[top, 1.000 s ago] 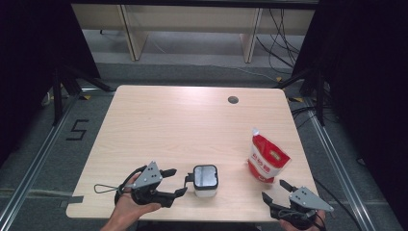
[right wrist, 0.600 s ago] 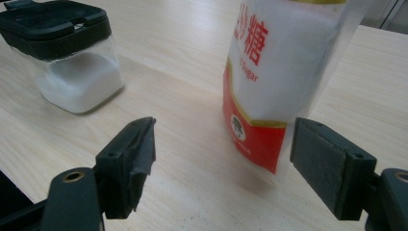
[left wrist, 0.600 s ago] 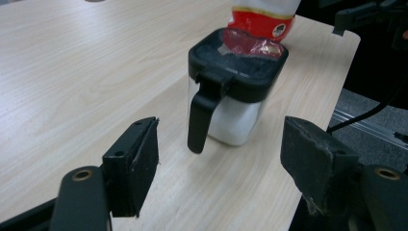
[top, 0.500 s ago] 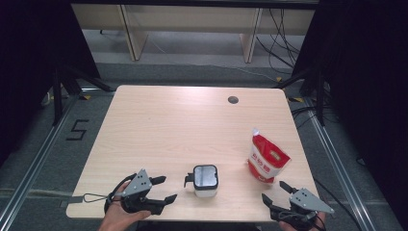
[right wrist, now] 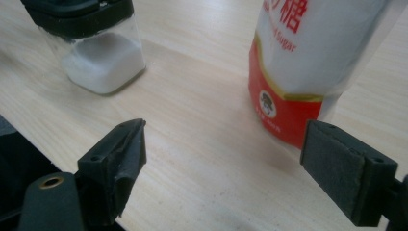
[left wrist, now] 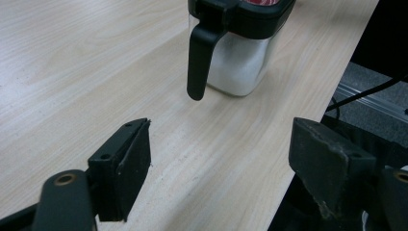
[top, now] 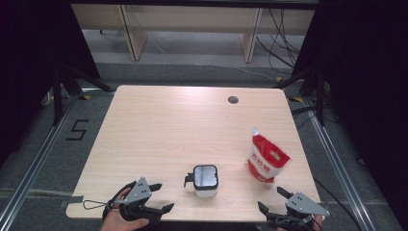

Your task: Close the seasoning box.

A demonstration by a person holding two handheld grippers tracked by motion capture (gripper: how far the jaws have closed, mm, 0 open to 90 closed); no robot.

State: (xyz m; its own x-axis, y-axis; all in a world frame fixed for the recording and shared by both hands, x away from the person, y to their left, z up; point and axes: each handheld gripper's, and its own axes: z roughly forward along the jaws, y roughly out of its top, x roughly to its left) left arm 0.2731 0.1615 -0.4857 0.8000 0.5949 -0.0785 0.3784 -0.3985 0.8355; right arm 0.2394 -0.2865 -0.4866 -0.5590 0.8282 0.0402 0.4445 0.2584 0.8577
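Over at the near left corner of the table (top: 159, 120), the left gripper (top: 161, 198) sits low by the edge, tongs spread wide with nothing between them — they have just been opening further. From its own camera the pads frame bare wood, and straight ahead stands the clear jar (left wrist: 240, 57) with its black lid and a black handle hanging down the side (white powder fills the bottom). In the high view that jar (top: 205, 180) stands near the front edge, about midway between the two grippers, touching neither. Further right, the red-and-white sugar pouch (top: 267, 156) stands upright, well apart from the jar. At the near right corner — the right gripper (top: 272, 201), its tongs also just widening, empty, pointed at the gap between the jar (right wrist: 96, 53) and the pouch (right wrist: 308, 72).
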